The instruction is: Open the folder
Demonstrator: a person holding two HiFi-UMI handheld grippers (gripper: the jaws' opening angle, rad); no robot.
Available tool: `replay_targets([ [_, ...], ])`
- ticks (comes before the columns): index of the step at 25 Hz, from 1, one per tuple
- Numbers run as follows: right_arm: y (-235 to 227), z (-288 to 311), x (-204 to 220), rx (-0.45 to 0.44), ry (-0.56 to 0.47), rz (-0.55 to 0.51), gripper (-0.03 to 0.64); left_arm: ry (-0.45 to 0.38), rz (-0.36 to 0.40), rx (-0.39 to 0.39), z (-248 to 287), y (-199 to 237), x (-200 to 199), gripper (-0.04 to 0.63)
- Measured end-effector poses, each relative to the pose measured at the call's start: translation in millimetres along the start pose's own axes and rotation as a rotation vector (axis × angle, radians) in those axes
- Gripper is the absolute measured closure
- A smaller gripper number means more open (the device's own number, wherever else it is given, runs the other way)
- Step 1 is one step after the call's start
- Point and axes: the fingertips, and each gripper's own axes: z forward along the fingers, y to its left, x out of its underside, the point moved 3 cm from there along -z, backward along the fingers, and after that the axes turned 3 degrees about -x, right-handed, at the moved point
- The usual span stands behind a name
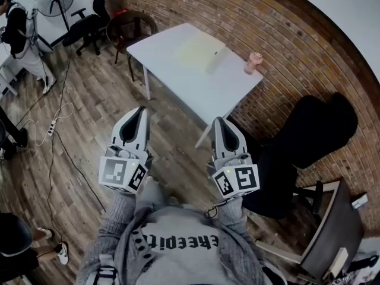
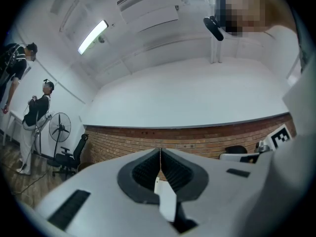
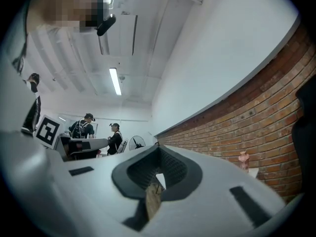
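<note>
Left claw (image 1: 141, 110) clenched, empty, well short of the white bench (image 1: 196, 91). The pale folder (image 1: 199, 49) lies flat there, apparently closed. Right claw (image 1: 218, 122) likewise clenched on nothing. Risk: claws arriving clenched would likely shove the folder toward the pink object (image 1: 253, 62) instead of lifting its cover.

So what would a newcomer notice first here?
Two white grippers jut out in front of the person, the left gripper and the right gripper, both shut and empty. Beyond them a white table stands by a brick wall, with a pale yellow folder lying on it and a small pink object near its edge.
</note>
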Motion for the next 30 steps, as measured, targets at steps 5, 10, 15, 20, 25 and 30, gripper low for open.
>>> replay_targets([
  [5,-18.2,23.2,9.3,0.016,0.007,0.003,0.612,0.002,-0.042,0.009,26.7,14.2,22.1,0.584],
  [10,-39.5,59.2,17.7,0.039,0.013,-0.005,0.612,0.008,0.009,0.032,71.6,26.7,17.5,0.584],
  [15,-60.7,110.5,25.8,0.069,0.014,-0.016,0.612,0.011,0.006,0.053,122.0,57.2,29.5,0.584],
  [20,-79.9,166.3,30.1,0.099,0.006,-0.026,0.612,0.008,0.007,0.080,178.8,89.7,33.9,0.584],
  [25,-91.7,215.9,34.2,0.132,-0.002,-0.027,0.612,0.011,0.002,0.115,228.0,121.5,37.6,0.584],
  [30,-103.2,260.3,42.1,0.161,-0.008,-0.030,0.612,0.005,0.024,0.150,270.5,149.9,44.6,0.584],
])
